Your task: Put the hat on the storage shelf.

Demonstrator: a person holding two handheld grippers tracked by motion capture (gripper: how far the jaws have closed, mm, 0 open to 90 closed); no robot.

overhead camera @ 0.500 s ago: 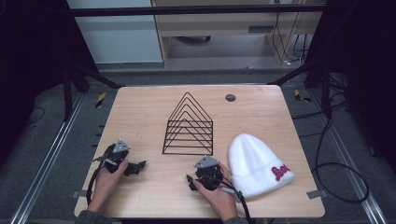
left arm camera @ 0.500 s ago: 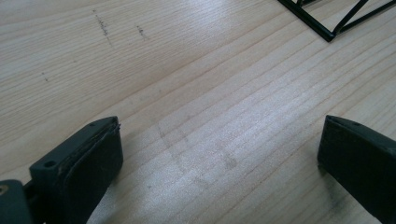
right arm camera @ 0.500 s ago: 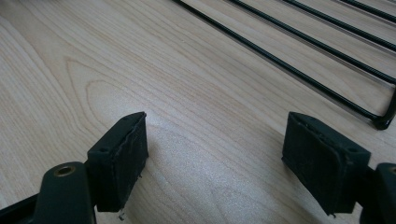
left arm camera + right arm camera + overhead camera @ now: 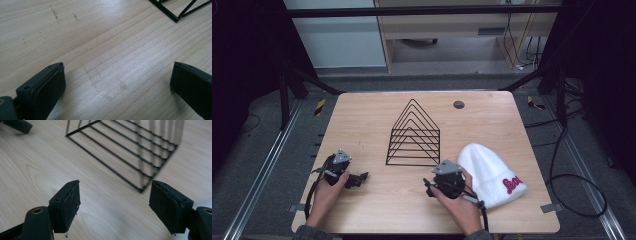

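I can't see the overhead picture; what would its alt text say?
A person's hands rest two open hand-held grippers, left and right, on a wooden table. A black wire rack stands between them, farther back, and a white beanie lies beside the right hand.

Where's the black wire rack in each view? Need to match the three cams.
High view: wire rack stands mid-table, between and beyond the two grippers.
Left gripper view: one base corner of it at the top right edge.
Right gripper view: it lies across the upper middle and right, past the open jaws.
Shared landmark: the light wood table.
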